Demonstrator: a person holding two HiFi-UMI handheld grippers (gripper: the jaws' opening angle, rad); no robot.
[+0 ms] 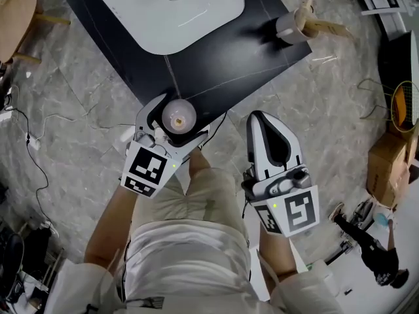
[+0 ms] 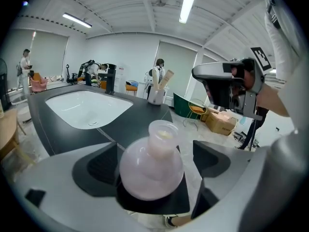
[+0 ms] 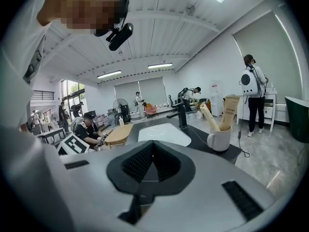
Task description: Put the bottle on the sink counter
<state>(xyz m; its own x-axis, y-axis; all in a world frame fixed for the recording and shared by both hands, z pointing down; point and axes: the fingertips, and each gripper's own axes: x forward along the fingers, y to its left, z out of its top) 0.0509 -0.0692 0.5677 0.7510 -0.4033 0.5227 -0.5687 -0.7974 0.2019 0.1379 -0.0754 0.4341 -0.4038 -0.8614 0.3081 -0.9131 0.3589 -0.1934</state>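
The pale pink, round-bellied bottle [image 1: 178, 114] stands upright on the near corner of the black surface [image 1: 216, 64], in front of the white sink [image 1: 167, 5]. The left hand-held gripper [image 2: 153, 158] brackets it with jaws spread wide. There is a clear gap at the right pad, and the left pad seems to be just off the glass. The right hand-held gripper [image 1: 262, 120] hangs beside it over the floor, its jaws together and empty. A white cup [image 1: 291, 26] sits at the surface's far corner.

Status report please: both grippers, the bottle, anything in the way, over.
Left hand-held gripper open, bottle upright between its jaws, seemingly on the counter, near corner. Right hand-held gripper shut, empty. Mug far off; nothing blocking.
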